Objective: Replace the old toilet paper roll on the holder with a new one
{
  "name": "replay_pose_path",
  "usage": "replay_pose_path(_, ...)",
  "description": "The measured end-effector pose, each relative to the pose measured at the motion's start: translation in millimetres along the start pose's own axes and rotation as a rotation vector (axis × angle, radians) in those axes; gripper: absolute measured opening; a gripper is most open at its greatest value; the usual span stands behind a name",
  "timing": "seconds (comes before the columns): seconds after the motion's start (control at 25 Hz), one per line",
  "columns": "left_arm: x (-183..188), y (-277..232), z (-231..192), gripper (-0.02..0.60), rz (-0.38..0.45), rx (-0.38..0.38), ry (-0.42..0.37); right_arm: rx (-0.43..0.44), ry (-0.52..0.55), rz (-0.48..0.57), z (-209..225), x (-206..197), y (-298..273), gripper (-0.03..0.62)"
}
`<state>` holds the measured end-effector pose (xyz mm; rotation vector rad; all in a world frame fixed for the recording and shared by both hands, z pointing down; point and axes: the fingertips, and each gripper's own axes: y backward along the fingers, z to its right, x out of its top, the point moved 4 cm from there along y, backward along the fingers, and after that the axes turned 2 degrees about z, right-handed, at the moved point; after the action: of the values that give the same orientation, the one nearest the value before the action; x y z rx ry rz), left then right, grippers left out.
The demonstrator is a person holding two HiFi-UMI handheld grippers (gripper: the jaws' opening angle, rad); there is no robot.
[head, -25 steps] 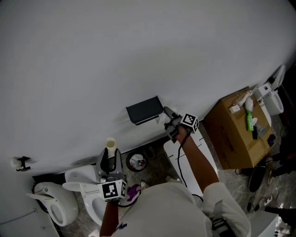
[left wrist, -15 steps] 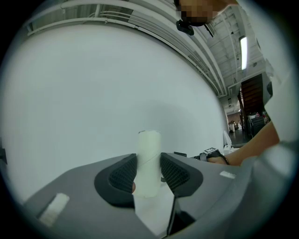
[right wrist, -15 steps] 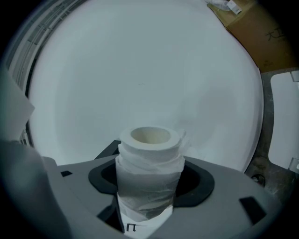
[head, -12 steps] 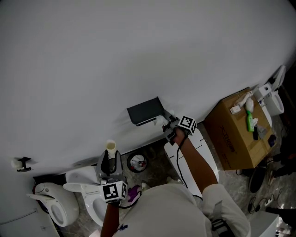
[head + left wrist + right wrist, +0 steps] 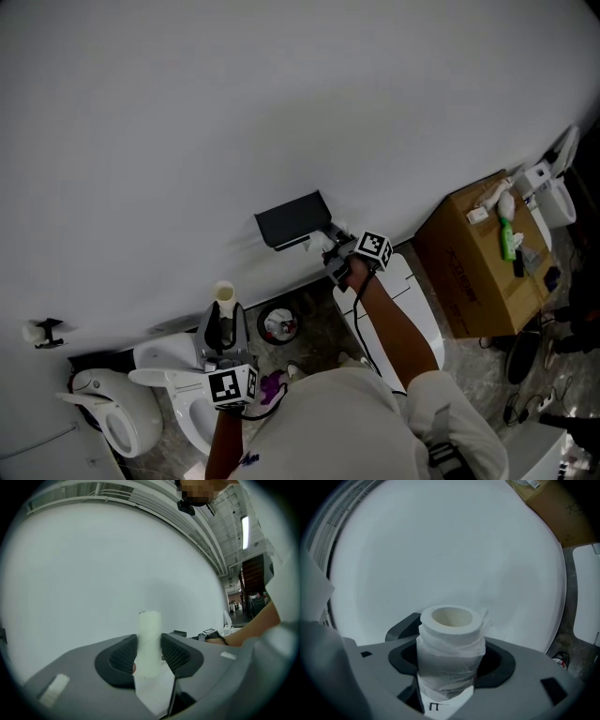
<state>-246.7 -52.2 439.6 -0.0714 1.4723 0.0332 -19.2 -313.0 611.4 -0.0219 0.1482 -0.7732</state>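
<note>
A black toilet paper holder (image 5: 293,221) hangs on the white wall. Just to its lower right is my right gripper (image 5: 329,247), level and shut on a new toilet paper roll (image 5: 451,653) that stands upright between the jaws, a loose wrap of paper around it. Lower left in the head view, my left gripper (image 5: 223,326) is shut on the old bare cardboard tube (image 5: 223,292), also upright. The left gripper view shows that tube (image 5: 149,641) pinched between the two dark pads (image 5: 123,656). The right gripper view faces plain wall; the holder is not in it.
A white toilet (image 5: 173,380) stands under my left gripper, with a second white fixture (image 5: 103,412) to its left. A small round bin (image 5: 278,325) sits by the wall. A white panel (image 5: 398,305) and a cardboard box (image 5: 473,267) with bottles on top lie to the right.
My right gripper with the new roll has shifted a little to the left, closer to the black holder. The left gripper and tube have stayed put.
</note>
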Motion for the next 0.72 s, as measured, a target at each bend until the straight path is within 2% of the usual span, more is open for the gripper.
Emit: replay_pose_path(0.72, -4.2, -3.3, -2.8, 0.167, -0.009, 0.000, 0.014, 0.020, 0.027, -0.079, -1.6, -30.0, -13.4, 0.316)
